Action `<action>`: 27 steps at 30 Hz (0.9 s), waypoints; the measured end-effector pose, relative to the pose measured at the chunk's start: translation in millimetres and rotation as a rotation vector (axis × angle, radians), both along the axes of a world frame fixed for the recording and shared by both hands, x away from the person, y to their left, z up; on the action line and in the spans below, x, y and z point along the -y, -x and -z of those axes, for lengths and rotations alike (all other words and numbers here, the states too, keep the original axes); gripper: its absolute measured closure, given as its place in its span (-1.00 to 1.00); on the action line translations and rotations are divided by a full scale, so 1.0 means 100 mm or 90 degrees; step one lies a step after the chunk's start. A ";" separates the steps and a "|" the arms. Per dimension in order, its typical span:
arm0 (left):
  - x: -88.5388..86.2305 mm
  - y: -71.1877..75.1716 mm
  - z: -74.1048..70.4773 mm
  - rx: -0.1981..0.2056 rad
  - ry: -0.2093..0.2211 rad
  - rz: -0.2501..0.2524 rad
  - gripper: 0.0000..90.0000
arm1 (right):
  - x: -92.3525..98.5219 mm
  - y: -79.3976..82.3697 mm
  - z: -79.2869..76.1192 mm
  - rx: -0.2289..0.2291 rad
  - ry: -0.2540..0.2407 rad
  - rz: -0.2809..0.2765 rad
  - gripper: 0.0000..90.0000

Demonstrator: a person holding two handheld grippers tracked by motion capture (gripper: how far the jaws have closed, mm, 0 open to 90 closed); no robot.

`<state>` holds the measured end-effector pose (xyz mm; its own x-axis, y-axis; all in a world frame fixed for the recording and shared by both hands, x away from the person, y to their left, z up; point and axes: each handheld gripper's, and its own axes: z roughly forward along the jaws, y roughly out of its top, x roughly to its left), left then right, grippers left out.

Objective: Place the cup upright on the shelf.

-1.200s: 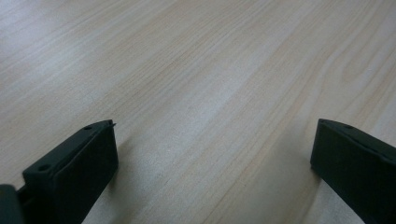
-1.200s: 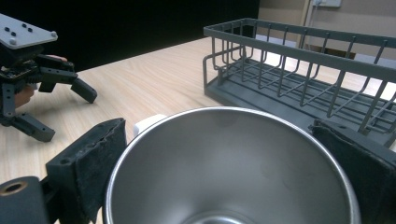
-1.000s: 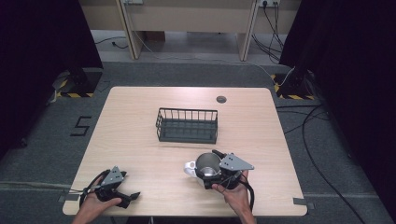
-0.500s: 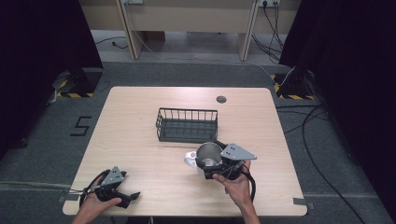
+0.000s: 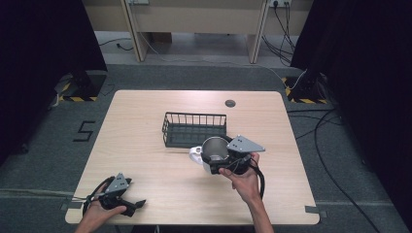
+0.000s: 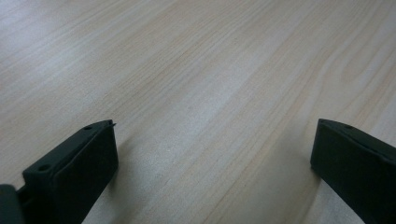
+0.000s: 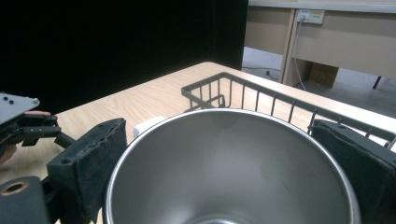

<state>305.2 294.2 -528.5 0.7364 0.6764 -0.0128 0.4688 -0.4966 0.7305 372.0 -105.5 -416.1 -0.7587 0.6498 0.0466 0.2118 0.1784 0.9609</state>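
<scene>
2 claws are in use at a light wood tabletop.

Right claw: held in the person's right hand, near the middle of the tabletop, toward the person's side. Its jaws are clamped on a steel cup, 1 jaw on each side of the rim. In the right gripper view the cup sits between the 2 black pads, its open mouth facing the camera, interior bare metal. A white object lies just beside the cup on its left; whether the 2 touch cannot be determined, and its identity is unclear.

Black wire basket: stands upright at the centre of the tabletop, just beyond the cup. In the right gripper view the basket rises directly behind the cup's rim.

Left claw: held in the person's left hand at the near left corner of the tabletop, well apart from the cup and basket. In the left gripper view its jaws stand wide apart with bare wood grain between them, nothing gripped.

1 small dark round fitting is set in the tabletop near its far edge.
</scene>
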 end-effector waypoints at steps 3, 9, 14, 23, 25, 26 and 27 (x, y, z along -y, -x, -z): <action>0.00 0.00 0.00 0.000 0.000 0.000 -1.00 | 0.00 -0.03 -0.06 -0.002 -0.001 0.001 -0.86; 0.00 0.00 0.00 0.001 0.000 0.000 -1.00 | -0.02 -0.09 -0.19 -0.003 0.008 0.004 -0.86; 0.00 0.00 0.00 0.001 0.001 -0.001 -1.00 | -0.04 -0.14 -0.28 -0.003 0.008 0.001 -0.86; 0.00 0.00 0.00 0.000 0.002 0.000 -1.00 | -0.11 -0.29 -0.39 -0.009 0.002 0.002 -0.86; 0.00 0.00 0.00 0.000 0.002 0.000 -1.00 | -0.12 -0.31 -0.41 -0.009 0.000 0.003 -0.86; 0.00 0.00 0.00 0.000 0.002 0.000 -1.00 | -0.14 -0.35 -0.45 -0.006 0.002 0.007 -0.86; 0.00 0.00 0.00 0.000 0.002 0.000 -1.00 | -0.14 -0.37 -0.46 -0.005 0.002 0.008 -0.86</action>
<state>305.1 294.0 -528.5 0.7366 0.6762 -0.0142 0.4683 -0.4948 0.7321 408.9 -91.2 -370.0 -0.7500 0.6595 0.0503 0.2219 0.1793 0.9584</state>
